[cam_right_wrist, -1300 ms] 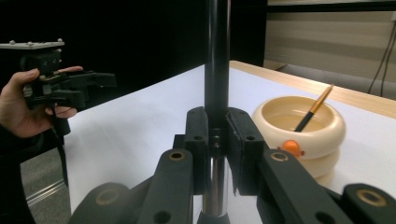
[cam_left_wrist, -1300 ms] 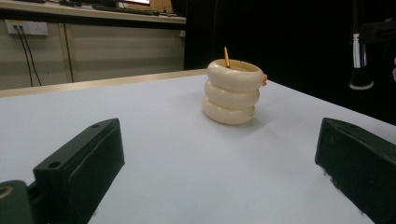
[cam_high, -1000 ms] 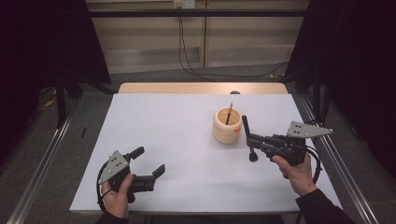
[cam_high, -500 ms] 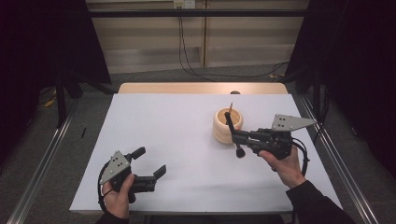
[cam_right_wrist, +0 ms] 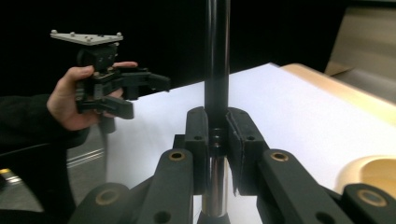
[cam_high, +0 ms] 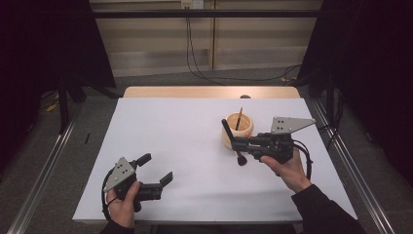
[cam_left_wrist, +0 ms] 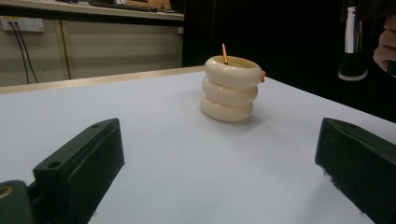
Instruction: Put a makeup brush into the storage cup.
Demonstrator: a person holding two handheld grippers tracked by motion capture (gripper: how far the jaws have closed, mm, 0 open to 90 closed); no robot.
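A cream ringed holder [cam_high: 237,132] stands on the white table [cam_high: 185,131], right of centre, with a thin wooden stick [cam_high: 239,118] leaning in it. My right gripper [cam_high: 234,144] is shut on a black brush [cam_high: 240,158], held crosswise just in front of the holder, bristles toward the table. In the right gripper view the pads [cam_right_wrist: 243,140] clamp the brush shaft [cam_right_wrist: 217,70] above its silver ferrule. My left gripper [cam_high: 157,168] rests open at the near left with nothing between its fingers [cam_left_wrist: 81,161]. From there the holder [cam_left_wrist: 230,88] is ahead and the brush [cam_left_wrist: 353,44] hangs upper right.
A wooden strip [cam_high: 209,92] borders the table's far edge, and cables [cam_high: 195,58] trail on the floor behind it. Metal rails [cam_high: 44,170] run along both sides. The right gripper view looks across the white sheet to my left gripper [cam_right_wrist: 116,91] in its hand.
My right gripper has carried the brush leftward, from beside the holder's right to just in front of it. The left gripper has stayed put.
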